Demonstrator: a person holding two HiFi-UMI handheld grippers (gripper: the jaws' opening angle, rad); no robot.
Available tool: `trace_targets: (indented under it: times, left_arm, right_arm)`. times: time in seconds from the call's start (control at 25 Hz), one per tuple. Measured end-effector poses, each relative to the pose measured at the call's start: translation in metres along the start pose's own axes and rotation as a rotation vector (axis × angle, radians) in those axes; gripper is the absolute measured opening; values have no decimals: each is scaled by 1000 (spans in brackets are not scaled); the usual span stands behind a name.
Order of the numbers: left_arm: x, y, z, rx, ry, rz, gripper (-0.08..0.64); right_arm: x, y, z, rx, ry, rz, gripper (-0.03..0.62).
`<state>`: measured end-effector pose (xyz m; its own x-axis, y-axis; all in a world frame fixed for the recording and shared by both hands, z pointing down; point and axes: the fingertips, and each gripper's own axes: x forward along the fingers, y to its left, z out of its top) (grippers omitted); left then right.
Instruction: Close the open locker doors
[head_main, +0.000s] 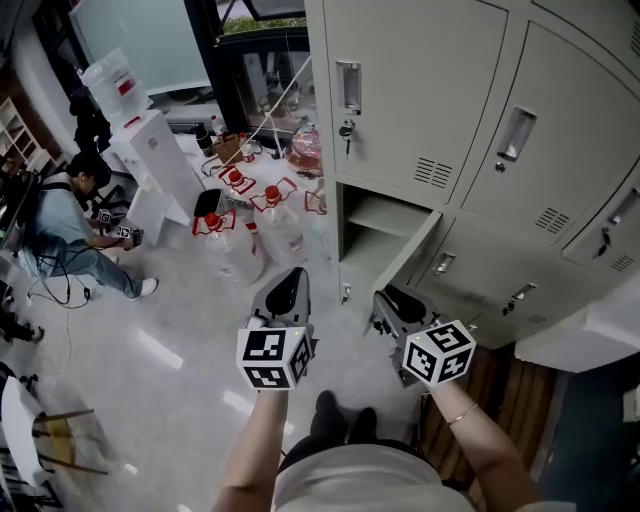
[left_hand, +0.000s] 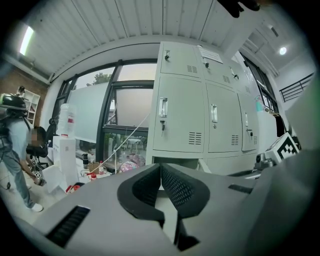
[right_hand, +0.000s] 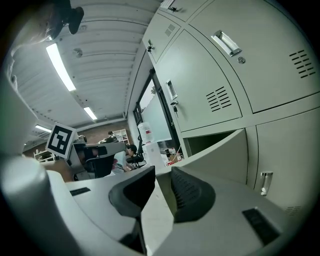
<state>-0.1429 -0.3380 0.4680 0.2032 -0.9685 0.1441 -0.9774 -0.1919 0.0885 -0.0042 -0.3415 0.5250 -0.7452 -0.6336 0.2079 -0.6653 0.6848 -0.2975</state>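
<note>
Head view, steeply down: pale grey locker bank (head_main: 480, 120) at upper right. No brand or wording legible on it. Paper sheet (left_hand: 210, 54) stuck on an upper door in the left gripper view, print too small to read. Black-and-white square markers on both cubes, no letters. Red labels on the water jugs (head_main: 270, 225) left of the locker bank, unreadable.

Both forearms stretched forward from the bottom edge, roughly parallel, aimed at the locker bank. Left gripper (head_main: 292, 280) off the bank's left corner, above the pale floor (head_main: 180, 360), apart from every door. Fingers (left_hand: 182, 187) closed tip to tip in the left gripper view, nothing between them. Right gripper (head_main: 392, 300) just below the free edge of the open locker door (head_main: 405, 265); contact not clear. Fingers (right_hand: 192, 195) parted by a narrow gap in the right gripper view, gripping nothing.

Open locker door: lower row, leftmost column of the locker bank, swung out toward the person, same pale grey as the rest. Behind it, the bare compartment (head_main: 385, 215) with one shelf. Neighbouring doors flush shut, with recessed metal handles and vent slots. Keys (head_main: 346, 130) hanging from the lock directly above.
</note>
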Motion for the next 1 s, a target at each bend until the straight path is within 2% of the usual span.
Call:
trace_targets:
  times: [0.48, 1.0]
  left_arm:
    - [18, 56, 2, -14, 10, 11, 23]
    - [54, 112, 4, -30, 28, 0, 23]
  right_arm:
    - [78, 6, 16, -22, -3, -43, 83]
    - [159, -23, 37, -50, -13, -134, 71]
